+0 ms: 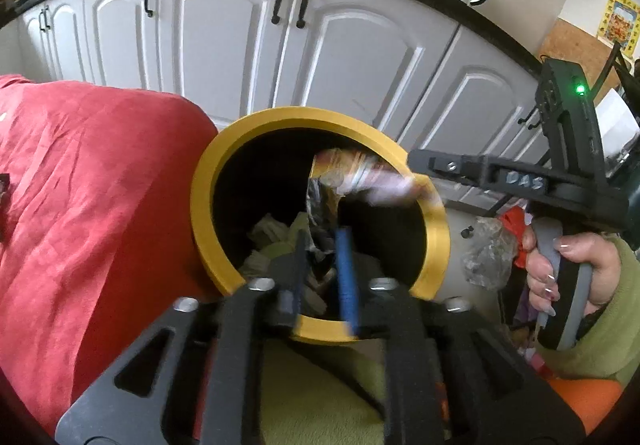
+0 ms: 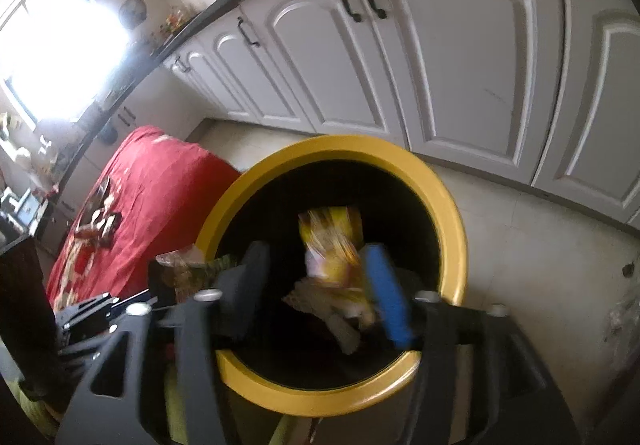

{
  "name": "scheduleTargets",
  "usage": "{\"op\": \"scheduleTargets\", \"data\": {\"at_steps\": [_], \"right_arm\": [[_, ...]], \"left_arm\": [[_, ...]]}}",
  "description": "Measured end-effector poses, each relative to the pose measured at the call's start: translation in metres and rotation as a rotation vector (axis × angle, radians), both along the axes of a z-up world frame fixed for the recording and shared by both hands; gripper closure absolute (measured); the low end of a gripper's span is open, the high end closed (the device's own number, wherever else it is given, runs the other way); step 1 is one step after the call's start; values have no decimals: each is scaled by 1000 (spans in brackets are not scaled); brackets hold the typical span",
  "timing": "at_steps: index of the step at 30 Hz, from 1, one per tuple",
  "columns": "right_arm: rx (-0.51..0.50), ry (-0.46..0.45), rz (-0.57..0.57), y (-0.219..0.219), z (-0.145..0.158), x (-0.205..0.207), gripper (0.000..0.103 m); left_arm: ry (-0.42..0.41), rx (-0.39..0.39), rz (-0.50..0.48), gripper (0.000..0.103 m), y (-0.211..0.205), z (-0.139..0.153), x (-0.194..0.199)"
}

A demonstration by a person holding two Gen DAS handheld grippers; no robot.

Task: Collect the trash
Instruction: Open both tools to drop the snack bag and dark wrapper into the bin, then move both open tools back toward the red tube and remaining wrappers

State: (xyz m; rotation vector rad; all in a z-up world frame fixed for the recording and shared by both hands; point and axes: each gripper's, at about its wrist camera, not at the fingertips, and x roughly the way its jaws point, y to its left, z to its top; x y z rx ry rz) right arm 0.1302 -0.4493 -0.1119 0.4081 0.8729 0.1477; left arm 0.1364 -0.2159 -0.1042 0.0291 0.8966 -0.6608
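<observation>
Dropping trash into the bin, by the look of it: the emptying step, with both loads over the opening.

Far side: white cupboards (image 1: pixel 224 45) along the back. Left: a red cloth (image 1: pixel 100 185) draped over something, touching the bin's side. Centre: a black bin with a yellow rim (image 1: pixel 204 205), already holding crumpled scraps at the bottom.

Left gripper (image 1: pixel 322 241) poised over the near rim, fingers drawn close together and apparently pinching a crumpled silver wrapper (image 1: pixel 318 205) that stands up between them, inside the mouth of the bin.

Right gripper (image 2: pixel 314 253) held by a hand (image 1: pixel 568 269) from the right, fingers spread wide apart. Between them, over the dark opening, a yellow packet (image 2: pixel 330 241), blurred; probably loose and falling, though impossible to tell whether touching the blue finger.

Next, most likely: spread the left fingers to let the silver wrapper go while over the opening, then pull both grippers clear of the rim.
</observation>
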Motion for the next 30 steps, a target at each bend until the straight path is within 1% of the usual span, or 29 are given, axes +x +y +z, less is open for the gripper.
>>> {"op": "scheduleTargets", "data": {"at_steps": [1,2,4,6,7,8,9,11,13,18,23,30], "right_arm": [[4,-3,-16,-3,1,-1,42],[6,-4,-21,-5,1,-1,42],[1,-5,-37,-8,1,-2,42],[2,-10,-46,-9,3,-2,42],[0,-12,-47,-9,4,-2,42],[-8,-17,-46,-8,5,-2,42],[-21,-26,-43,-6,8,-3,42],[-40,-43,-36,-1,14,-4,42],[-62,-69,-22,6,22,-6,42],[-105,-134,23,28,41,-11,42],[-143,-196,78,54,59,-18,40],[-207,-222,153,85,71,-22,37]], "left_arm": [[-4,3,10,71,2,0,0],[-6,3,18,63,3,1,0],[-6,-1,40,55,8,2,1],[-12,-3,70,38,14,4,2],[-16,-5,77,35,15,6,1],[-24,-6,90,31,19,8,1],[-33,-6,108,22,23,10,1],[-43,-16,139,13,32,14,1],[-49,-30,177,11,44,19,1],[-84,-33,259,11,68,30,-1],[-125,-38,313,11,88,41,-6],[-178,-47,360,11,109,54,-15]]}}
